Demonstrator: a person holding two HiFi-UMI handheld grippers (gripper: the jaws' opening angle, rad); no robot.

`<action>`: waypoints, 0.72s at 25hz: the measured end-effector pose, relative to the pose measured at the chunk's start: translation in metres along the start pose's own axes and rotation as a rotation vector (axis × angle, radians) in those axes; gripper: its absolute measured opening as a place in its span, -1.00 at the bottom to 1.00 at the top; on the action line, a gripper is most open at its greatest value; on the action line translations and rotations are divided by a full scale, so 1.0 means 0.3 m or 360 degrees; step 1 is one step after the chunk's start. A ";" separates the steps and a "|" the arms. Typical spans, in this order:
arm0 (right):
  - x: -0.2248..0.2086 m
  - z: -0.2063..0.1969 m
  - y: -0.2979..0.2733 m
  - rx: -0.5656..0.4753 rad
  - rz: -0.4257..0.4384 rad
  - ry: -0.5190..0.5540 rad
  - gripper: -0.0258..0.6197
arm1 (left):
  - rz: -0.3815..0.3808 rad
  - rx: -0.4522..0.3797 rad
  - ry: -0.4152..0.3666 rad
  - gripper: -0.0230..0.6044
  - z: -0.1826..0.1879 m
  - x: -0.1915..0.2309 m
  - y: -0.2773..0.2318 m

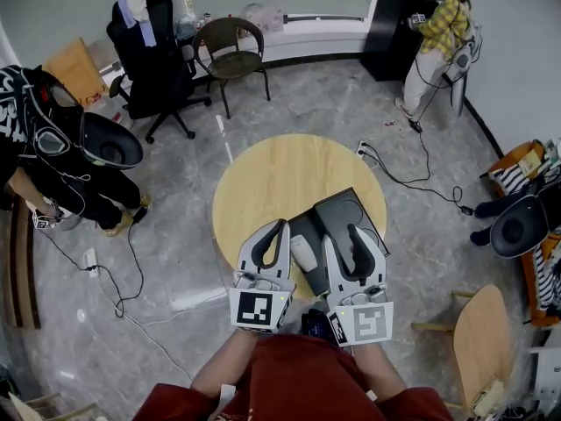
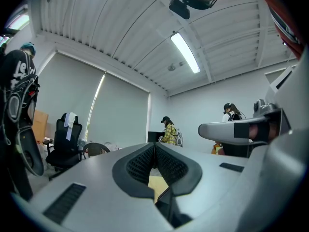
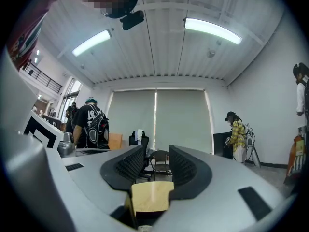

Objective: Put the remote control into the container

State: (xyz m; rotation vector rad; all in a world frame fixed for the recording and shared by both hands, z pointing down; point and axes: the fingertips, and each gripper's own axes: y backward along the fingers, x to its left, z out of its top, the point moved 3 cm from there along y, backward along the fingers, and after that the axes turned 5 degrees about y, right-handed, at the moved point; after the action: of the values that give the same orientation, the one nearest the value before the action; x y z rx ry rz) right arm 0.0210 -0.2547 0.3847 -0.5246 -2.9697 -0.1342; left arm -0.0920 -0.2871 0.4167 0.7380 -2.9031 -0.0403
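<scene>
Wooden round table (image 1: 280, 174) on grey floor (image 1: 333, 103); left gripper (image 1: 280, 228) closed, right gripper (image 1: 353, 231) parted.

The round, pale wooden surface (image 1: 272, 178) stands on a grey floor (image 1: 175, 261); a flat black box (image 1: 346, 213) lies on its near edge, a bit to the right.

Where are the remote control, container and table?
remote control (image 1: 302, 253): head view, pale top face.
container (image 1: 344, 210): head view, bare inner floor.
table (image 1: 267, 175): head view, bare wooden top.
</scene>
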 end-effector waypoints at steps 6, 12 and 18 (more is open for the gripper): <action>-0.002 0.003 -0.002 0.0013 -0.0016 0.0024 -0.67 | 0.0008 -0.0043 0.0023 -0.87 0.016 -0.002 0.000; -0.007 0.002 -0.012 0.0030 -0.0028 0.0024 -0.84 | 0.0013 -0.0008 -0.0005 -0.87 0.012 0.008 -0.005; -0.009 0.002 -0.011 0.0050 -0.0050 0.0039 -0.85 | 0.0009 -0.0018 -0.0008 -0.87 0.015 0.005 0.008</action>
State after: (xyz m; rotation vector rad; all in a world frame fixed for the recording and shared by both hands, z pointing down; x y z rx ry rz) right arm 0.0223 -0.2587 0.3834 -0.4696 -2.9522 -0.0961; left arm -0.0952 -0.2857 0.4127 0.7292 -2.9073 -0.0577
